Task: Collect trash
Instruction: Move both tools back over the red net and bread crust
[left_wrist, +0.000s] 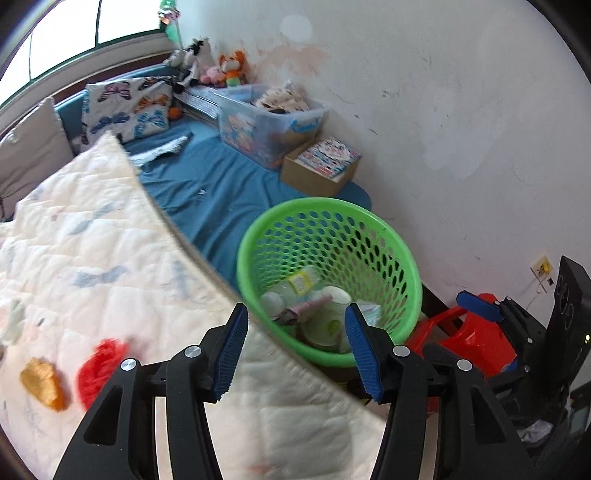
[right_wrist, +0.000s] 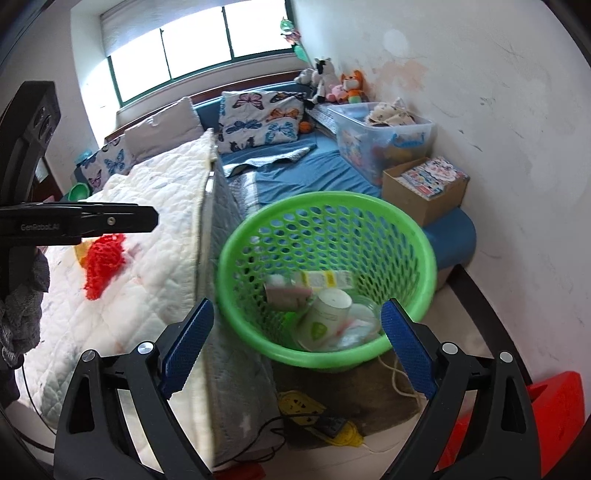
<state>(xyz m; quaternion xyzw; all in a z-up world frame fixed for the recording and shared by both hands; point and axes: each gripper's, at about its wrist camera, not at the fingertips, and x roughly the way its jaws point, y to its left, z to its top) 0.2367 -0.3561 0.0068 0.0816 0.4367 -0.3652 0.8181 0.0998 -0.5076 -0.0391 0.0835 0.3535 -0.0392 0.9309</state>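
Observation:
A green perforated basket (left_wrist: 402, 266) (right_wrist: 424, 243) stands beside the bed and holds a paper cup (right_wrist: 327, 314), a small carton (right_wrist: 325, 278), plastic lids and wrappers. A red mesh piece (left_wrist: 98, 363) (right_wrist: 103, 258) and an orange-yellow piece (left_wrist: 42, 382) lie on the white quilt (left_wrist: 92, 258). My left gripper (left_wrist: 293, 350) is open and empty, over the quilt's edge near the basket. My right gripper (right_wrist: 295, 345) is open and empty, just in front of the basket. The left gripper's arm (right_wrist: 77, 223) shows above the quilt in the right wrist view.
A blue mattress (left_wrist: 221, 184) carries a clear storage bin (left_wrist: 266, 122), a cardboard box of books (left_wrist: 321, 166), butterfly pillows and plush toys. A red plastic stool (left_wrist: 469, 339) stands right of the basket. A yellow cable reel and cords (right_wrist: 306, 410) lie on the floor.

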